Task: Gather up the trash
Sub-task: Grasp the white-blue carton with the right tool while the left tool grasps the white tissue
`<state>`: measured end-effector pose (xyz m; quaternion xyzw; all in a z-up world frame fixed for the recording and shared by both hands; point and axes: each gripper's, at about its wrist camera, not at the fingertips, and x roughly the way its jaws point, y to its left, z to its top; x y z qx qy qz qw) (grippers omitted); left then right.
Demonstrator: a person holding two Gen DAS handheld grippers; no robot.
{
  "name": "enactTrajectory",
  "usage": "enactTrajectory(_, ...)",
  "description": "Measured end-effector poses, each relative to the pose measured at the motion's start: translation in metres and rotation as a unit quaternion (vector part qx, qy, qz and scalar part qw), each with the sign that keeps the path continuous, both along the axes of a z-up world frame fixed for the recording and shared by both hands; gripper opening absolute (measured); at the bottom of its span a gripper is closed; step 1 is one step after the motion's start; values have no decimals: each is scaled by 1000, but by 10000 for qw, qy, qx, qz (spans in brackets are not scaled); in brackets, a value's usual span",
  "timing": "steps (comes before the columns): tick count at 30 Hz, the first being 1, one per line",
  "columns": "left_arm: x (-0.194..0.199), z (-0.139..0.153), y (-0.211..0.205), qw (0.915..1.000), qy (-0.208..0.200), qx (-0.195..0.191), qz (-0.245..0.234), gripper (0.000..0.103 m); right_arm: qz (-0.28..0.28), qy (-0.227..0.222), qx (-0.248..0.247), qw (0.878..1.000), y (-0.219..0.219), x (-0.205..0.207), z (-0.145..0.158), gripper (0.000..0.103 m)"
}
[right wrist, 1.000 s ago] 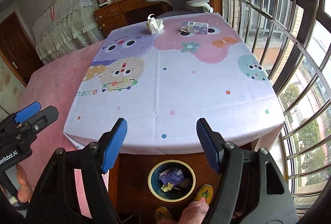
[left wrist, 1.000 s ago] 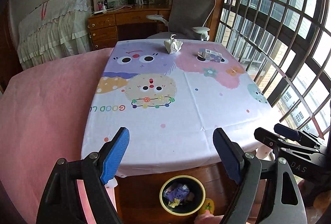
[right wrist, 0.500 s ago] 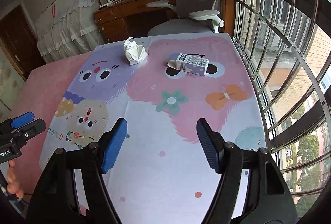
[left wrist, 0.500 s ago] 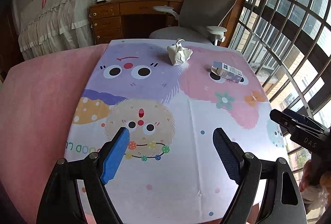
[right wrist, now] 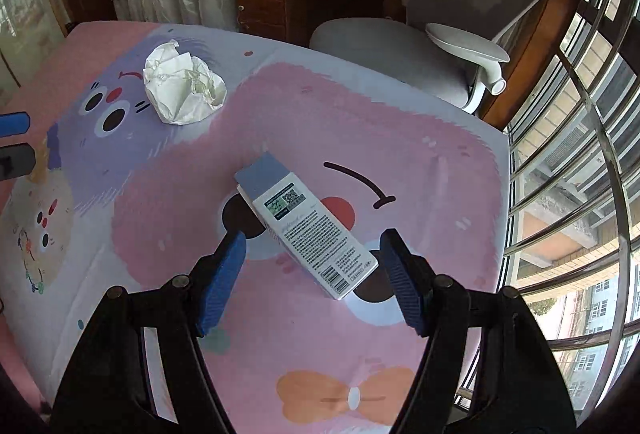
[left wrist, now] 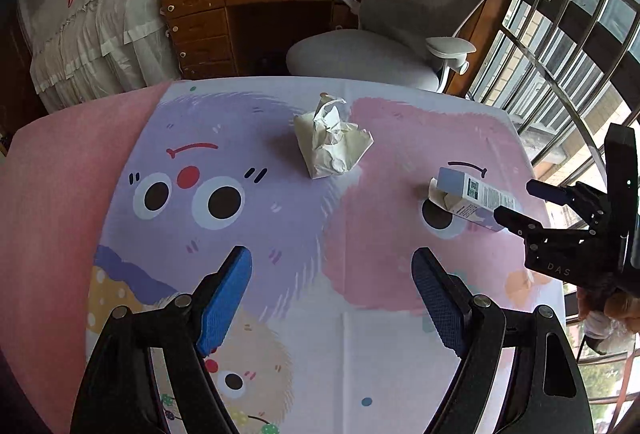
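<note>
Flanking the carton on the tablecloth, wide right tongs; crumpled paper beyond wide left tongs.

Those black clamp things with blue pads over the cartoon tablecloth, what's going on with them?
A person is clearing trash with a hand-held gripper in each hand. The right gripper is open, its blue pads on either side of a small printed carton lying on the tablecloth, not yet clamped. The left gripper is also open and empty, pointed toward a crumpled paper wad farther off. Both pieces lie on the cloth.
</note>
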<state>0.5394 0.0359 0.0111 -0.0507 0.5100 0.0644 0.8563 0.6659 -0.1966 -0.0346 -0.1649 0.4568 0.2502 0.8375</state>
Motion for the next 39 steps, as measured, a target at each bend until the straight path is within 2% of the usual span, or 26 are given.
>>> enactTrajectory(5,51,-21,14,9996,204,-171,36,84,603,220,-130,9979,13,31,-31,67)
enactTrajectory(6,60,-27,17,9993,265,-246,37,84,648,270,-98,9975,14,34,-35,62)
enactTrajectory(7,70,-32,21,9990,307,-311,36,84,661,359,-18,9972,15,37,-38,51)
enactTrajectory(14,123,-60,51,9974,325,-644,88,84,245,707,788,9941,2,75,-51,34)
enactTrajectory(19,152,-81,70,9952,248,-918,221,83,-146,917,1292,9873,-10,101,-56,32)
enactTrajectory(23,169,-94,72,9945,185,-1014,199,81,-215,981,1507,9835,-10,108,-59,32)
enactTrajectory(25,176,-100,68,9947,184,-1002,160,77,-221,970,1568,9826,-9,111,-61,32)
enactTrajectory(28,189,-110,62,9944,271,-1013,107,65,-276,971,1645,9812,-9,114,-61,32)
enactTrajectory(31,195,-116,54,9959,258,-867,67,56,-343,990,1679,9802,-9,103,-59,32)
enactTrajectory(33,195,-117,47,9969,270,-733,31,43,-392,986,1673,9802,-10,96,-57,32)
enactTrajectory(39,169,-108,10,9983,315,-366,-313,33,-620,1040,1671,9785,-8,64,-51,31)
